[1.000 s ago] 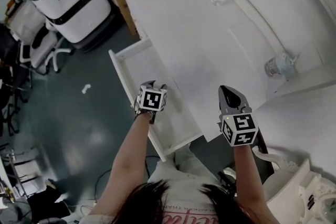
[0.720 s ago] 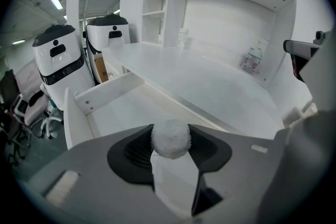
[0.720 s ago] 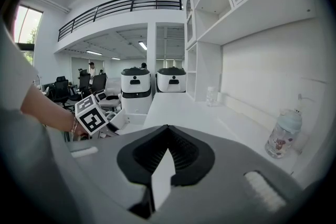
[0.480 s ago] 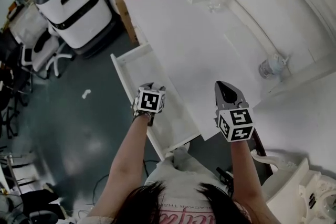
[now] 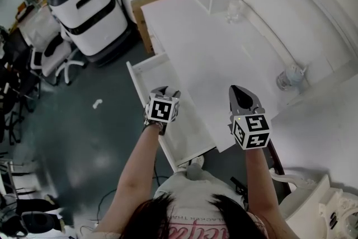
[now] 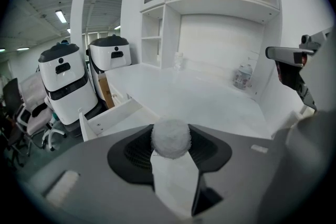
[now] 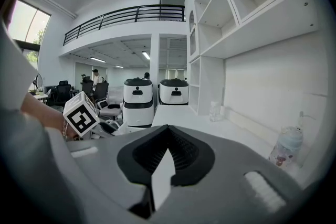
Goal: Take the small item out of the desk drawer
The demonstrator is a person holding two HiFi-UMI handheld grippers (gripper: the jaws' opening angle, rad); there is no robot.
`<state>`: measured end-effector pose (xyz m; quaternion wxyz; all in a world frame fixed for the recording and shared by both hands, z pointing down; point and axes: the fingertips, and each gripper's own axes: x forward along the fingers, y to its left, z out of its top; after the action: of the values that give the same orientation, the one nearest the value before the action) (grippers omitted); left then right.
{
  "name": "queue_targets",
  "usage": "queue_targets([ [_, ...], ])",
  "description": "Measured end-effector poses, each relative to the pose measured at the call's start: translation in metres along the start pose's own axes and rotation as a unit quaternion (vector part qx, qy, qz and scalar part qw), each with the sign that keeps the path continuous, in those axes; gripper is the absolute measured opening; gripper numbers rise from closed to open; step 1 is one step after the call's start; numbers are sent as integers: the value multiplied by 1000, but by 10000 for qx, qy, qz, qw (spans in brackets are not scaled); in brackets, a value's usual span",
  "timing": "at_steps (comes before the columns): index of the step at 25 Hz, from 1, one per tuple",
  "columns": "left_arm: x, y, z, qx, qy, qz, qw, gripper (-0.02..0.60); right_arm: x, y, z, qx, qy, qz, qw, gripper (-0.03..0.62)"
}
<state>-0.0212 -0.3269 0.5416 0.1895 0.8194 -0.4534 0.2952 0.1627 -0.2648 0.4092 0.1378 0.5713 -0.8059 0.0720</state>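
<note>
In the head view, the left gripper (image 5: pixel 163 92) hangs over the open drawer (image 5: pixel 146 73), which juts out from the left side of the white counter (image 5: pixel 212 42). The right gripper (image 5: pixel 239 93) is above the counter's near edge, well apart from the left one. A bottle (image 5: pixel 291 76) stands at the counter's right and a clear jar (image 5: pixel 234 9) at its far end. 2 white machines (image 5: pixel 92 5) are parked on the floor to the far left. From up here the marker cube covers the left fingers, so what they carry does not show.

The left gripper view settles it: a small white fluffy ball (image 6: pixel 170 139) is pinched between the fingers, which are narrowed onto it. It is up in the grip, clear of the drawer seen behind and below at the left. The right gripper pokes in from the right edge.

The right gripper view shows its fingers pressed together with nothing between them. The left gripper sits at the left edge, the 2 machines are far off, and the bottle is at the right.
</note>
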Motion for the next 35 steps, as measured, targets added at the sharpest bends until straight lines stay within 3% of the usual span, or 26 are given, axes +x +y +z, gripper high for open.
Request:
queue_targets([
  [20, -65, 0, 74, 232, -1207, 121, 9923, 199, -8, 16, 49, -152, -455, 50, 9988, 2],
  [26, -88, -2, 99, 542, -1679, 277, 9839, 199, -12, 23, 62, -192, -578, 85, 9981, 2],
  [35, -131, 1, 140, 542, -2394, 376, 9687, 199, -19, 28, 90, -390, -847, 60, 9956, 2],
])
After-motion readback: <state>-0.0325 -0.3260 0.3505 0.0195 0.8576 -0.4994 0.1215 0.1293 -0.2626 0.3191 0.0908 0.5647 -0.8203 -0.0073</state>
